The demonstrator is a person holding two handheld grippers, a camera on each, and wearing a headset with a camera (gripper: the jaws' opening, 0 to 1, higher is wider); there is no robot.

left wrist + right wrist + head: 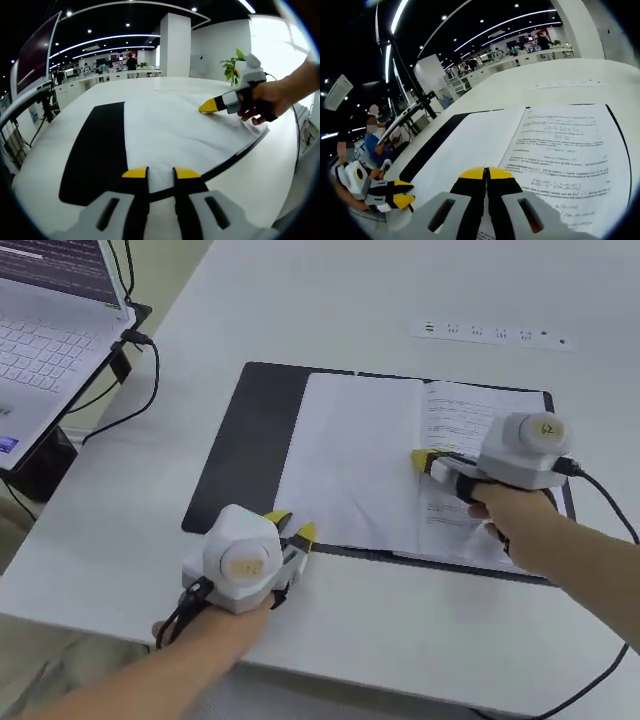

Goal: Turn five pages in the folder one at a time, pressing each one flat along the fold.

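Head view, open folder lying flat on white table, right gripper jaws together at its centre fold, left gripper jaws slightly apart at near edge.

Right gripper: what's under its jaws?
The right gripper sits over the fold of the folder, between the blank page and the printed page. The text beneath the hand is covered.

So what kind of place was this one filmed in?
Probably an open-plan office. There is a large white table with a laptop and a power strip, long ceiling strip lights overhead, and a potted plant behind.
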